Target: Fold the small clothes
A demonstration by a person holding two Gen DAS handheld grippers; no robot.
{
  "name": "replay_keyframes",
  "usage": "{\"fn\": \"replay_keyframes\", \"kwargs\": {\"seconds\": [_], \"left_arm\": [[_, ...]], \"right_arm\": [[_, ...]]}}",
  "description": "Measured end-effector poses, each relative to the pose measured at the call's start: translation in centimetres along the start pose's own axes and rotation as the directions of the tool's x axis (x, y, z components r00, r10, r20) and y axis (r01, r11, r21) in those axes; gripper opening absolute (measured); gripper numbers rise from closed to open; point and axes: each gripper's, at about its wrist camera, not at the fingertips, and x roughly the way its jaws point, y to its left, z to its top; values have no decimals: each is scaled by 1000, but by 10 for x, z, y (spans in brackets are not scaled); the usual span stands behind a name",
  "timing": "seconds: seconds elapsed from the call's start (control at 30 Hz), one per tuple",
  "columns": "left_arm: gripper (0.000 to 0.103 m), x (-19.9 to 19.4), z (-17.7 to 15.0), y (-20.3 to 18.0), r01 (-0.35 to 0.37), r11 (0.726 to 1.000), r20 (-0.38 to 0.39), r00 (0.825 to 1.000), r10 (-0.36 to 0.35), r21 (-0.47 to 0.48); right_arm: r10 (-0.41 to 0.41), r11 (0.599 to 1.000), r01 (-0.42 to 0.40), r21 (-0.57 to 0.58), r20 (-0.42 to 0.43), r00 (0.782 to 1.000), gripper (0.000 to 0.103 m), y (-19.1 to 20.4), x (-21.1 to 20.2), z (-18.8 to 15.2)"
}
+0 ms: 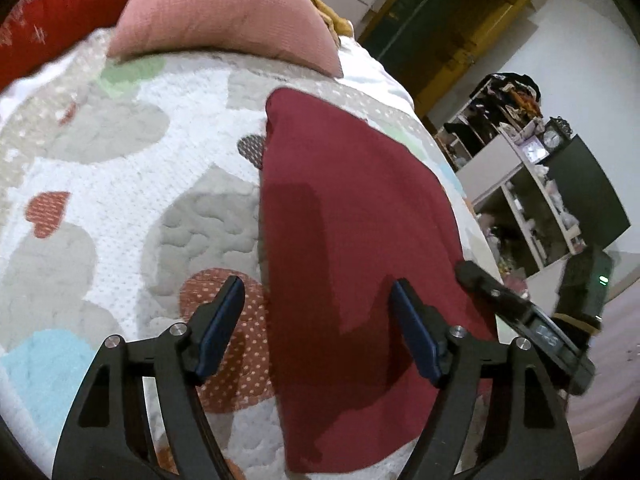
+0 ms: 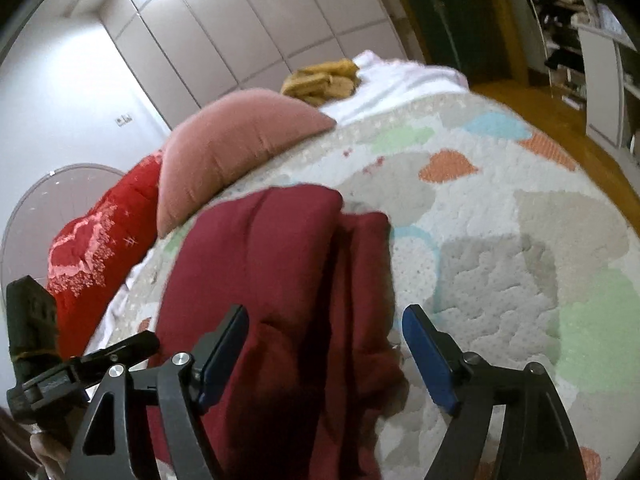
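Observation:
A dark red garment (image 1: 352,248) lies folded in a long strip on the patterned quilt (image 1: 120,184). My left gripper (image 1: 318,300) is open and empty, its jaws astride the garment's near left edge, just above it. In the right wrist view the same garment (image 2: 288,280) shows thicker folds at its far end. My right gripper (image 2: 324,328) is open and empty, hovering over the garment's near part. The other gripper shows at the edge of each view, the right one in the left wrist view (image 1: 520,312) and the left one in the right wrist view (image 2: 80,364).
A pink pillow (image 1: 224,12) and a red embroidered cushion (image 2: 100,240) lie at the head of the bed. A yellow cloth (image 2: 324,78) lies on white bedding beyond. Cluttered shelves (image 1: 528,184) stand past the bed's edge.

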Motion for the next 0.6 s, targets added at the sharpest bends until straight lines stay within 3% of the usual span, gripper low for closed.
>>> {"fn": "replay_keyframes", "kwargs": {"seconds": [0.1,0.17,0.27,0.33,0.37,0.43,0.5,0.6], "left_arm": [[80,11,1,0,58,998,-21,998,-58,-7],[85,21,3,-2,76,997,-41,996,-76,-10],[87,33,3,-3,90,996,-67,994,-92,-30],[77,33,1,-7,79,997,-69,994,-80,-9],[74,29,0,-11,67,998,-63,996,-66,9],[66,17,-2,-18,54,998,-57,997,-51,41],[65,2,-6,-20,55,998,-63,997,-52,44],[65,-35,-20,-17,70,997,-65,996,-67,32]], "right_arm": [[37,998,-35,46,-56,998,91,-13,23,3],[106,989,-98,109,-69,992,92,-22,34,5],[146,986,-139,88,-72,987,90,-18,39,7],[180,982,-174,69,-106,978,65,-10,44,5],[172,984,-166,61,-112,979,62,-5,44,4],[126,992,-126,8,-104,987,45,8,36,5],[111,993,-114,-27,-96,989,38,19,20,6],[139,989,-143,-35,-116,984,37,38,-5,-2]]}}
